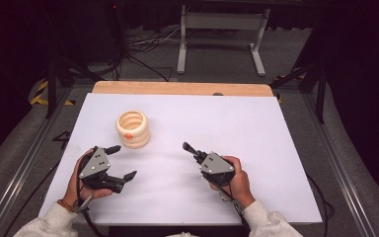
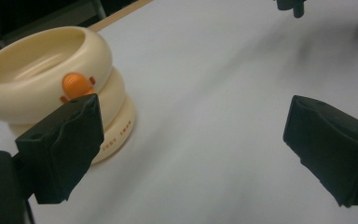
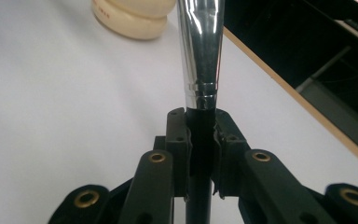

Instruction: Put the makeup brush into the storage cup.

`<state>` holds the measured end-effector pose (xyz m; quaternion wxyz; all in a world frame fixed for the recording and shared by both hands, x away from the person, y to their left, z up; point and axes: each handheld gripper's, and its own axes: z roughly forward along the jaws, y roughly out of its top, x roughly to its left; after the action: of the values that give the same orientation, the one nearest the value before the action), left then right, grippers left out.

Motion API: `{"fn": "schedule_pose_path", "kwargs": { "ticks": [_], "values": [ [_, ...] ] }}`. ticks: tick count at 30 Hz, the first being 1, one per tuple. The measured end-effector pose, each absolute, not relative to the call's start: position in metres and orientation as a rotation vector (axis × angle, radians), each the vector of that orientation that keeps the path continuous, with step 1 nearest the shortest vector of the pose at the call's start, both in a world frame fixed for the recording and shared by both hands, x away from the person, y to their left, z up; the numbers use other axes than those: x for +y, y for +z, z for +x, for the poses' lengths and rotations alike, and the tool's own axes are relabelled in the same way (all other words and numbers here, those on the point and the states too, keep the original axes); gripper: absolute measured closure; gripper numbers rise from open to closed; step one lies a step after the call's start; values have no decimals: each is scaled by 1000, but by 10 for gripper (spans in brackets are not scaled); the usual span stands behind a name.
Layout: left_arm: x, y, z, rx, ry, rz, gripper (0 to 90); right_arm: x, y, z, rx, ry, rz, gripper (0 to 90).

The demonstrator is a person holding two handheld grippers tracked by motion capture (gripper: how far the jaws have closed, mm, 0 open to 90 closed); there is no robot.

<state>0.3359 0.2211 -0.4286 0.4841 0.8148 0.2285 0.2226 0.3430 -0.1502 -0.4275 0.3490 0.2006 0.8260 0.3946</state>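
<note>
In the high view, the cream ribbed holder point(image 1: 132, 129) stands upright on the white table point(image 1: 256, 148), left of centre, just beyond the left gripper point(image 1: 120, 162). That gripper's jaws are spread wide with nothing between them, and they point toward the middle of the table rather than at the holder. The right gripper point(image 1: 187, 147) sits well apart to the right, jaws pinched tight, its tip aimed up and left toward the holder; what it clamps is too thin and dark to read here.

In the left gripper view, the holder point(image 2: 60, 88) sits at the left, beyond the left pad point(image 2: 60, 149), showing an orange duck-like figure on its side and a hollow top, likely meant to take a tool. Its small orange lettering is too blurred to read. The far pad point(image 2: 331, 149) is well off to the right, over bare table.

In the right gripper view, the jaws close on the black handle of a brush point(image 3: 200, 60), just below its shiny metal ferrule, a grip that probably keeps the shaft steady for lowering into the holder point(image 3: 133, 16). The brush's head is cut off by the top edge, and so is most of the holder
</note>
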Motion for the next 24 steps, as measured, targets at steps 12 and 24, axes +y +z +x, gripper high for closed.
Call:
{"fn": "schedule_pose_path", "kwargs": {
  "ticks": [12,24],
  "values": [
    [242,-450,321,666,532,1907,48,-164,-424,360,2139,1378,659,798],
    [255,-451,314,704,557,1850,55,-155,-410,379,2056,1609,645,798]
  ]
}}
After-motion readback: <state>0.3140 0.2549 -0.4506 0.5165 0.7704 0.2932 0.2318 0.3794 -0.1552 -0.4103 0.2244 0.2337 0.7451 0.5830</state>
